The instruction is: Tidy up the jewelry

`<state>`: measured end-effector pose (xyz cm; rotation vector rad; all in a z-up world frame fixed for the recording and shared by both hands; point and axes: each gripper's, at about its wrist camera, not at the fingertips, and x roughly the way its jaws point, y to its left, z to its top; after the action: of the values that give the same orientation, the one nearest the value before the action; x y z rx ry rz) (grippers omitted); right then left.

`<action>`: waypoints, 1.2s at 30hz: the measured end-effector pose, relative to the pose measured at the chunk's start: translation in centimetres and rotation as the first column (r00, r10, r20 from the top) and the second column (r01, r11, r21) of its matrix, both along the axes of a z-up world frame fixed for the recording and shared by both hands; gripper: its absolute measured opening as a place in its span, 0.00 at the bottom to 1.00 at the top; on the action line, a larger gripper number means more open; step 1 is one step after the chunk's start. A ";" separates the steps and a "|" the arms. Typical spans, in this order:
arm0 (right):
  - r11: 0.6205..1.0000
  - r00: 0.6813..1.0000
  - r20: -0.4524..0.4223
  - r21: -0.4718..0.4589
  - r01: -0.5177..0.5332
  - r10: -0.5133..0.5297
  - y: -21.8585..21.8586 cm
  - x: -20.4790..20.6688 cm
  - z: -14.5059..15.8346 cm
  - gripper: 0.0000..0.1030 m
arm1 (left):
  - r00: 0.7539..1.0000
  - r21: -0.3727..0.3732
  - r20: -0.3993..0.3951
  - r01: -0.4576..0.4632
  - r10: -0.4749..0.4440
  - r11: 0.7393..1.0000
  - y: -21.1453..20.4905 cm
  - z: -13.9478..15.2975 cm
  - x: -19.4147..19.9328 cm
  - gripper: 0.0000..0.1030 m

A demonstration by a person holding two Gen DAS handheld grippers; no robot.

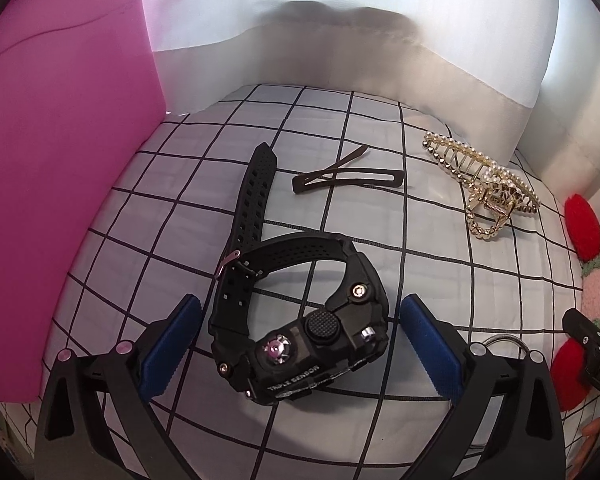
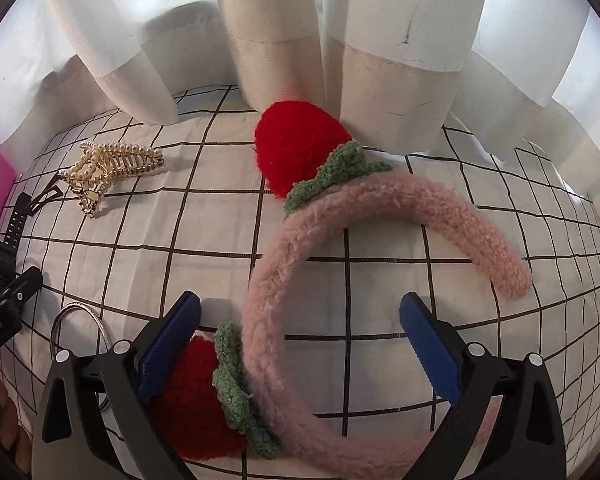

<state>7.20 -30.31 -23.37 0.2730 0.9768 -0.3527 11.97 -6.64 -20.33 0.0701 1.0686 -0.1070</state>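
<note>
A black digital watch (image 1: 320, 344) lies on its side on the grid-patterned cloth (image 1: 140, 208), strap stretched away from me. My left gripper (image 1: 300, 308) stands open around the watch case, both blue pads clear of it. In the right wrist view a fluffy pink headband (image 2: 380, 208) with two red knitted strawberries (image 2: 296, 148) lies flat. My right gripper (image 2: 300, 304) is open over its near arc, and the left pad (image 2: 168, 344) sits right beside the lower strawberry (image 2: 196, 400). A gold pearl claw clip (image 1: 484, 184) and a dark flat hair clip (image 1: 348, 180) lie beyond the watch.
A pink panel (image 1: 60, 160) rises along the left edge. White curtains (image 2: 276, 40) hang down to the cloth at the back. A thin silver bangle (image 2: 80, 320) lies between the two grippers. The claw clip (image 2: 112, 168) shows far left in the right wrist view.
</note>
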 end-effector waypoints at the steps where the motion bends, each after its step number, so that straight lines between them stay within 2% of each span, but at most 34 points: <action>1: 1.000 1.000 0.012 -0.007 0.000 0.000 0.0 -0.1 0.0 0.92 | 1.000 0.002 -0.001 0.001 -0.001 1.000 0.0 0.0 0.0 0.95; 7: 1.000 1.000 0.009 -0.003 -0.020 0.020 0.5 -0.5 0.1 0.91 | 0.999 0.001 -0.034 -0.005 0.005 1.000 0.3 0.4 -0.3 0.93; 10: 0.999 0.999 0.010 0.002 -0.039 0.039 0.8 -0.6 0.0 0.88 | 0.999 -0.001 -0.031 0.009 -0.009 1.000 -0.2 0.4 0.2 0.88; 13: 0.998 0.998 0.033 -0.014 -0.055 0.055 1.9 -0.8 0.4 0.62 | 0.999 -0.001 -0.011 0.036 -0.036 0.999 -0.7 0.7 -0.3 0.77; 15: 0.997 0.997 0.039 -0.021 -0.068 0.068 2.7 -0.9 0.6 0.28 | 0.999 -0.006 -0.009 0.035 -0.035 0.999 -0.7 0.8 -0.4 0.68; 18: 0.997 0.997 0.038 -0.024 -0.071 0.072 3.2 -1.2 0.5 0.13 | 0.999 -0.009 -0.015 0.033 -0.033 0.999 -0.6 0.9 -0.6 0.65; 26: 0.996 0.994 0.076 0.045 -0.082 0.078 3.6 -3.9 0.7 0.11 | 0.999 -0.032 -0.045 0.020 -0.022 0.999 0.6 1.0 -1.5 0.65; 30: 0.993 0.992 0.107 0.089 -0.083 0.073 2.4 -5.6 2.2 0.11 | 0.997 -0.048 -0.070 0.013 -0.016 0.999 1.4 1.1 -2.4 0.65; 36: 0.992 0.988 0.133 0.087 -0.091 0.079 1.3 -7.6 4.6 0.11 | 0.997 -0.032 -0.074 0.023 -0.025 0.999 2.0 1.9 -3.9 0.65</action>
<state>-0.40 -29.00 -18.76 0.3332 0.8747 -0.2092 8.11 -4.61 -18.42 0.0512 1.1406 -0.1489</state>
